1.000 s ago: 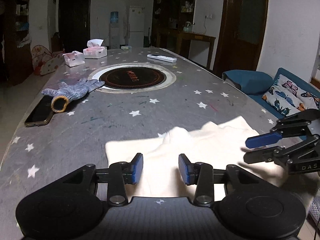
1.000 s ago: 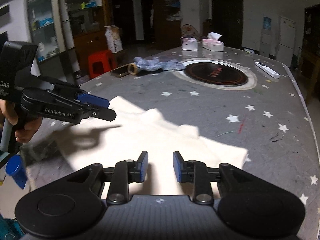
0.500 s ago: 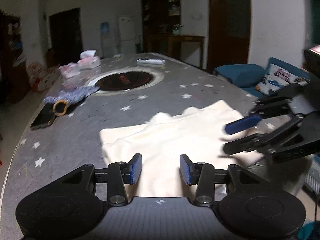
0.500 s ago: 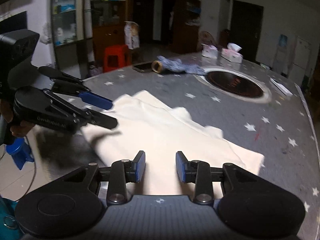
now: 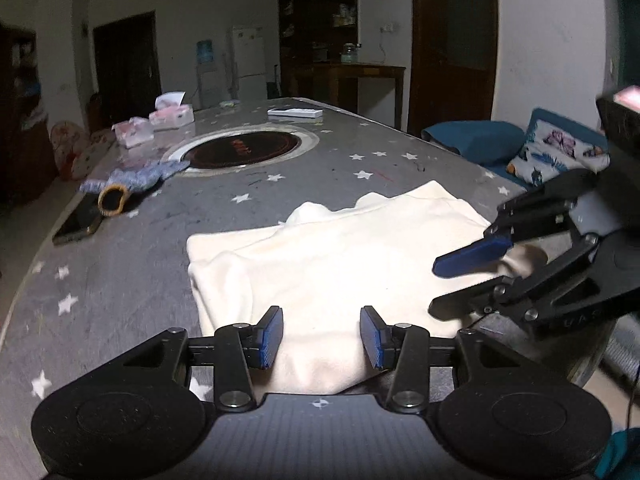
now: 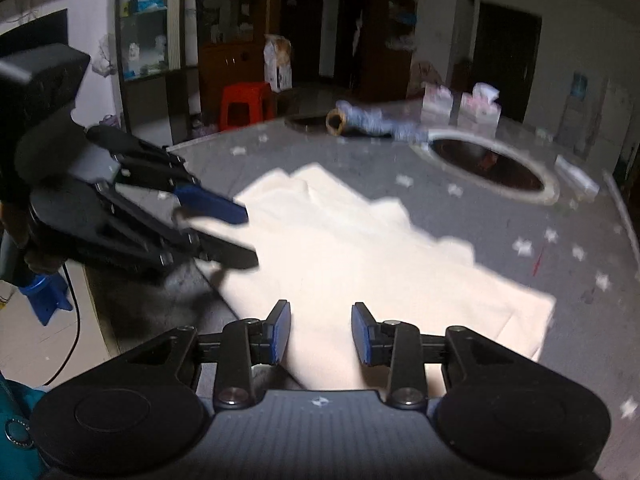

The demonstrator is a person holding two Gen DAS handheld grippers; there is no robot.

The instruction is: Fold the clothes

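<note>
A cream garment (image 5: pixel 340 256) lies folded flat on the grey star-patterned table (image 5: pixel 120 280), its near edge reaching the table's front. My left gripper (image 5: pixel 321 336) is open, its blue pads on either side of the garment's near hem, nothing pinched. From the right, my right gripper (image 5: pixel 436 286) reaches in over the garment's right edge, also open. In the right wrist view the right gripper (image 6: pixel 320 332) hovers open over the garment (image 6: pixel 360 248) at its near edge, while the left gripper (image 6: pixel 248 238) stands open at the cloth's left side, held by a hand.
A knitted glove (image 5: pixel 132 178) and a phone (image 5: pixel 78 224) lie at the table's left. Farther back are a round inset hob (image 5: pixel 244 148), tissue boxes (image 5: pixel 172 114) and a remote (image 5: pixel 295 112). A blue sofa with a cushion (image 5: pixel 556 152) stands at the right, and a red stool (image 6: pixel 246 104) beyond the table.
Both grippers have swung and drawn closer together over the garment's near edge; each looms larger in the other's view. Both have stayed open. The garment has not moved.
</note>
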